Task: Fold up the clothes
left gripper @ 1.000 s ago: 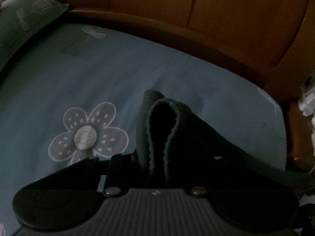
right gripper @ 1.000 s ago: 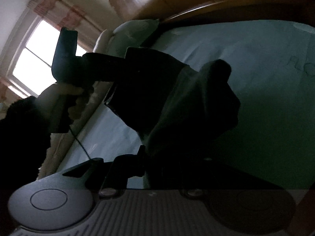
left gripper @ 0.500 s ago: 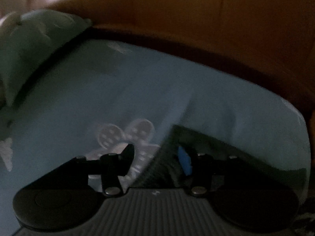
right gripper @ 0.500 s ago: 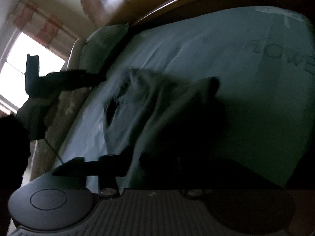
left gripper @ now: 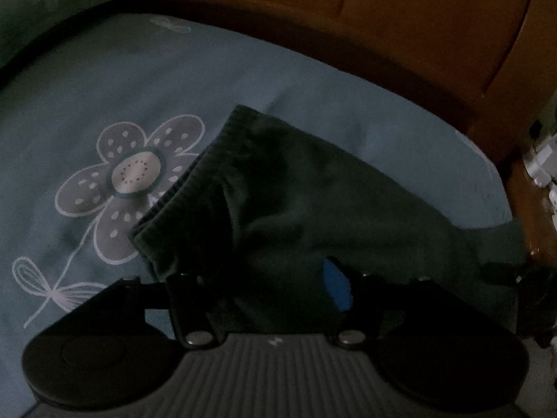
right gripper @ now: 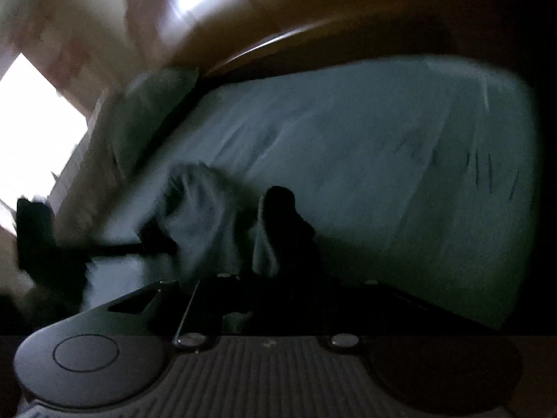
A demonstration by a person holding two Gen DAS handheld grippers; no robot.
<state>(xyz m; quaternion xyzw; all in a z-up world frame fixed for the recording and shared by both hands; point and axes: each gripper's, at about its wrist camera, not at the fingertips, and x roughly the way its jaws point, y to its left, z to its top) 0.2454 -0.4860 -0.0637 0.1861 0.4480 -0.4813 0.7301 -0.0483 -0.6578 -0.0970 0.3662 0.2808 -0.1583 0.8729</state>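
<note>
A dark green garment (left gripper: 313, 202) with a ribbed hem lies on the blue flowered sheet (left gripper: 243, 80). My left gripper (left gripper: 259, 280) straddles its near edge. The jaws are opening, and the blue pad (left gripper: 336, 289) of the right finger stands bare, off the cloth. In the blurred right wrist view the garment (right gripper: 209, 216) lies bunched on the sheet. My right gripper (right gripper: 278, 285) is closing on a dark fold of it that stands up between the fingers. The left gripper (right gripper: 156, 240) reaches in from the left.
A wooden headboard (left gripper: 400, 24) curves round the far side of the bed. A green pillow (left gripper: 45, 3) lies at the far left. Right of the bed edge stand pale objects (left gripper: 543, 167). A bright window (right gripper: 31, 132) fills the left of the right wrist view.
Both grippers came down with the garment, which now rests on the sheet. My left jaws spread and let the hem go. My right jaws widened, then drew in again on the fold.
</note>
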